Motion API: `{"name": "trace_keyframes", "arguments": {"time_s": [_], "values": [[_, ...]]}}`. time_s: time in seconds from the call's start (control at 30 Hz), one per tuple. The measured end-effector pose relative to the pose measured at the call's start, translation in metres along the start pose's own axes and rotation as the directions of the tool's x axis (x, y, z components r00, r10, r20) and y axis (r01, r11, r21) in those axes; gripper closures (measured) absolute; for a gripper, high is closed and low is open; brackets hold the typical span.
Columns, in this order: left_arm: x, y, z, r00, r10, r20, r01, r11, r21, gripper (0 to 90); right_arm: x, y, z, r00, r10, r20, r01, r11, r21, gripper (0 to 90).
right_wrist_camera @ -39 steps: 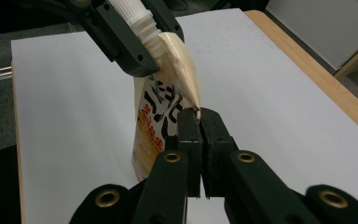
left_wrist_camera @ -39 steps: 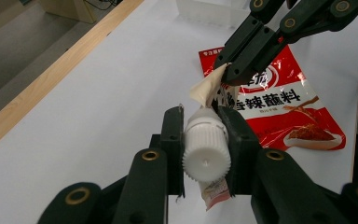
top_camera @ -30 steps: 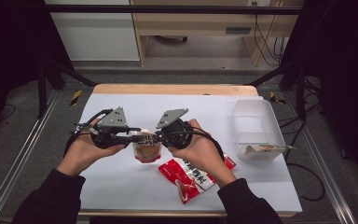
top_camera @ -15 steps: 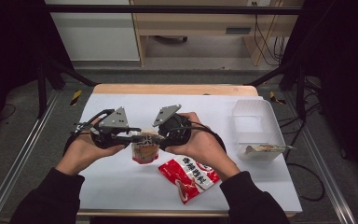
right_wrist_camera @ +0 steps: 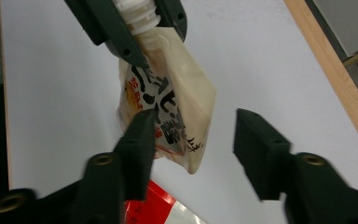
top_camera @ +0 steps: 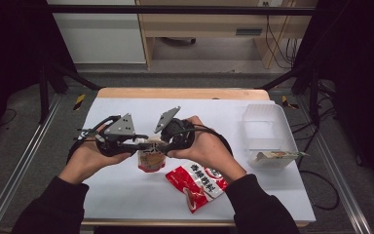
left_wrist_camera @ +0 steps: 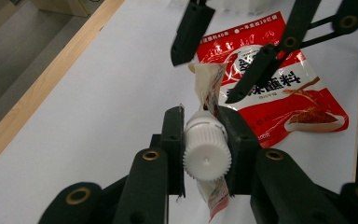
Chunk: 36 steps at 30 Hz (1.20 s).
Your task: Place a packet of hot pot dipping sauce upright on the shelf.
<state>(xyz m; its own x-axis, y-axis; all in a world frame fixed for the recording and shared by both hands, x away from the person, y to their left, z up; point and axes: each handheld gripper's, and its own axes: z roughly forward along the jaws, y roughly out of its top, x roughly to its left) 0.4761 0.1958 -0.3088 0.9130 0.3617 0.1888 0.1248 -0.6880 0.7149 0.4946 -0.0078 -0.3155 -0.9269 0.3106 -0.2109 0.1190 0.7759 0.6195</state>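
the white tabletop (top_camera: 126, 195) carries everything, with a wooden strip along its far edge. near the right edge sits a clear plastic bin (top_camera: 268, 134), and a flat sachet (top_camera: 278, 156) lies across its near rim. toward the near edge, just right of the middle, a red seasoning packet (top_camera: 197, 184) lies flat, directly below the working hands, so anything let go would land on or beside it.

above the middle of the tabletop hangs the spouted pouch (top_camera: 151, 158), a beige soft pack with dark lettering. it is lifted off the surface so that its body dangles freely and the cap end stays reachable. the left hand-held gripper (left_wrist_camera: 205, 140) is clamped on the white ribbed cap (left_wrist_camera: 206, 156), one jaw on each side of it, which steadies the neck. the right hand-held gripper (right_wrist_camera: 193, 140) faces it from the other side; its jaws have just been closing but stand apart, with the pouch's lower body between them, one jaw looking to brush the film and the other clear of it, though the contact is hard to judge. it looks set to pinch the body, likely to hold it while the cap is twisted.
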Motion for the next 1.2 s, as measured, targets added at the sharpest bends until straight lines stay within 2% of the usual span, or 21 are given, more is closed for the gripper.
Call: {"name": "trace_keyframes", "arguments": {"time_s": [0.17,0.27,0.33,0.67,0.7,0.77,0.87,0.9,0.93,0.97,1.07,1.13,1.17,1.2], "values": [[-0.001,0.001,-0.003,1.0,-0.007,-0.002,0.007,0.9998,-0.021,73.0,0.002,0.0,0.003,1.0,-0.008,-0.003,0.008,1.0,0.0,76.5],[-0.001,0.001,-0.004,0.9999,-0.01,-0.002,0.01,0.9995,-0.029,73.0,0.002,0.001,0.002,1.0,0.001,-0.008,-0.001,1.0,0.003,83.5],[0.0,0.001,-0.004,0.9999,-0.015,-0.002,0.015,0.9992,-0.036,73.0,0.002,0.001,0.001,0.9999,0.005,-0.014,-0.005,1.0,0.002,86.0],[0.0,0.002,0.0,0.998,-0.063,-0.008,0.062,0.9941,-0.09,70.7,0.001,0.0,-0.008,0.9993,-0.002,0.037,0.002,1.0,0.003,89.0],[0.0,0.001,0.0,0.9969,-0.077,-0.017,0.074,0.9911,-0.11,66.5,0.0,0.0,-0.01,0.9991,-0.008,0.042,0.007,1.0,0.005,89.1],[0.0,-0.001,-0.001,0.9948,-0.098,-0.029,0.093,0.9867,-0.133,50.0,-0.003,-0.003,-0.013,0.9988,-0.004,0.05,0.004,1.0,0.007,89.1],[-0.001,-0.008,-0.003,0.9908,-0.128,-0.045,0.119,0.979,-0.166,33.9,-0.007,-0.007,-0.018,0.998,0.0,0.064,-0.001,1.0,0.014,89.1],[-0.002,-0.011,-0.003,0.9898,-0.136,-0.041,0.126,0.9739,-0.189,30.9,-0.009,-0.009,-0.019,0.9974,0.003,0.073,-0.004,1.0,0.015,89.1],[-0.002,-0.014,-0.003,0.9912,-0.126,-0.04,0.115,0.972,-0.205,28.8,-0.011,-0.011,-0.02,0.9969,-0.001,0.078,0.0,1.0,0.015,89.1],[-0.004,-0.019,-0.004,0.9895,-0.137,-0.046,0.125,0.969,-0.213,26.8,-0.013,-0.013,-0.022,0.9966,-0.007,0.082,0.005,1.0,0.02,89.1],[-0.01,-0.036,-0.007,0.9832,-0.162,-0.083,0.144,0.9707,-0.192,21.0,-0.017,-0.018,-0.029,0.9956,0.006,0.094,-0.007,1.0,0.016,89.1],[-0.012,-0.05,-0.007,0.9793,-0.184,-0.084,0.165,0.9668,-0.195,18.0,-0.021,-0.022,-0.034,0.9951,0.003,0.099,-0.004,1.0,0.012,89.1],[-0.013,-0.059,-0.005,0.9751,-0.206,-0.081,0.187,0.9618,-0.2,17.2,-0.022,-0.023,-0.035,0.9952,0.007,0.097,-0.008,1.0,0.009,89.1],[-0.014,-0.064,-0.004,0.9725,-0.217,-0.084,0.197,0.9604,-0.196,16.1,-0.024,-0.025,-0.038,0.9951,0.007,0.099,-0.008,1.0,0.006,89.1]]}}
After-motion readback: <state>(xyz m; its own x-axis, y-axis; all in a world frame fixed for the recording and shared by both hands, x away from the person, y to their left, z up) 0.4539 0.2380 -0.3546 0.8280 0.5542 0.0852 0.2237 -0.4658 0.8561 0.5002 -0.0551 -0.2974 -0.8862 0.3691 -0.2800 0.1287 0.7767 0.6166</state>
